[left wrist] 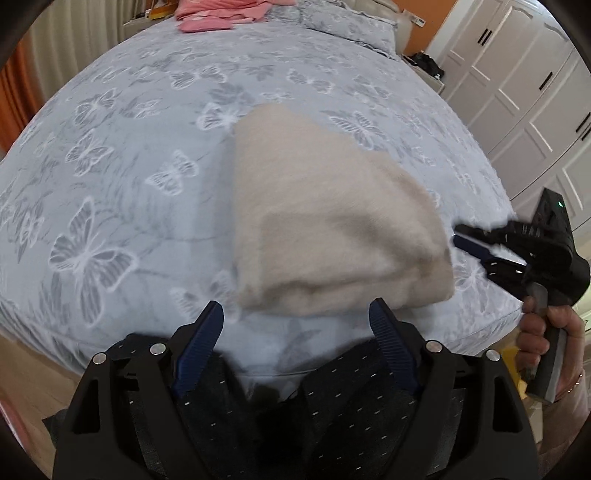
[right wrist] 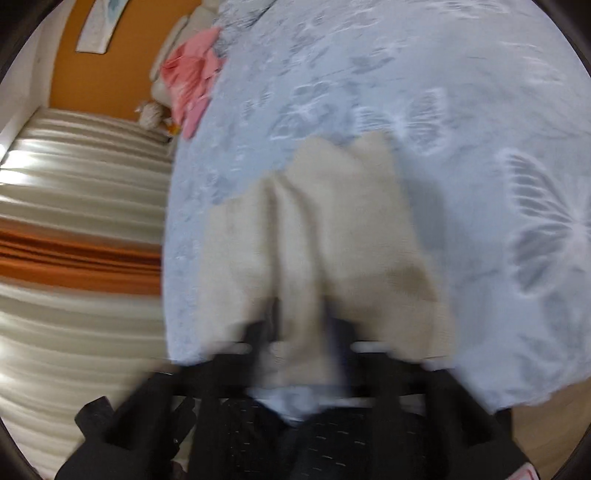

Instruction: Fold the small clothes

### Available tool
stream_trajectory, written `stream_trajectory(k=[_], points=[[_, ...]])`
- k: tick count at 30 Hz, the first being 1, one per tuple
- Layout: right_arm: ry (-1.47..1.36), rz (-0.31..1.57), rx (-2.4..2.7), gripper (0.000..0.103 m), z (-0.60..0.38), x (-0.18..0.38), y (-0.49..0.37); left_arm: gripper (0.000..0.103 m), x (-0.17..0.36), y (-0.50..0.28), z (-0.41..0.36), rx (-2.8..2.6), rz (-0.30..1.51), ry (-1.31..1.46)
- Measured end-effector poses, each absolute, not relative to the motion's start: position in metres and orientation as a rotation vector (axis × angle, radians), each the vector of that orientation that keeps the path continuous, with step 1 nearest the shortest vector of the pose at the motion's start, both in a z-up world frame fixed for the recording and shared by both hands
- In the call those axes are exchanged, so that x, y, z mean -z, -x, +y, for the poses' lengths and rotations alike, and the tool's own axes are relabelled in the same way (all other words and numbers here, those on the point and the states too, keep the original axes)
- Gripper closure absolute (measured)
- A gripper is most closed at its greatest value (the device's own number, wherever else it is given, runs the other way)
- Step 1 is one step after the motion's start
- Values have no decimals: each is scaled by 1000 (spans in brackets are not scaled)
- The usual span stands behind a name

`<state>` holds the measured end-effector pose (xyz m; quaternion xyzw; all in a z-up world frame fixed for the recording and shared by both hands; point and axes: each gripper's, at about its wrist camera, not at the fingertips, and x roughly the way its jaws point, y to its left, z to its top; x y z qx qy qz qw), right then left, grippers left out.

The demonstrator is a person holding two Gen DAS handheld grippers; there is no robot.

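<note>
A folded beige garment lay near the bed edge; the left gripper gaped empty, the right gripper apparently pinched a fold, and tugging sideways risked undoing the layers

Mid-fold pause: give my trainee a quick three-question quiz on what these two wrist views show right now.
1. True or false: the left gripper has its fingers wide open.
2. What colour are the clothes lying at the far edge of the bedspread? A green, B pink, C black.
3. Fill in: the bedspread carries a ___ print.
Key: 1 true; 2 B; 3 butterfly.
</note>
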<state>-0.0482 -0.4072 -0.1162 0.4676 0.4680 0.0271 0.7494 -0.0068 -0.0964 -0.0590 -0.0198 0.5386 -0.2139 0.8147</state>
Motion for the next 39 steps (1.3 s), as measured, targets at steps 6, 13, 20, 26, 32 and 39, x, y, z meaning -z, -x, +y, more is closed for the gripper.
stream_trajectory(k=[6,13,20,26,32,39], points=[[-962,1152,-141,16,-373,134,-13,24,59,4,-100,443,1150,13],[-789,1019,-256,91,-343,81,-22,24,64,0,-96,426,1168,2],[-756,973,1,91,-417,80,49,24,78,-7,-107,451,1197,11],[-990,1006,20,80,-444,138,70,24,101,-15,-138,466,1218,-8],[-1068,1035,-51,72,-436,143,50,32,121,-25,-153,483,1221,-90],[-853,888,-68,92,-432,75,50,50,113,-27,-155,559,1225,-64]])
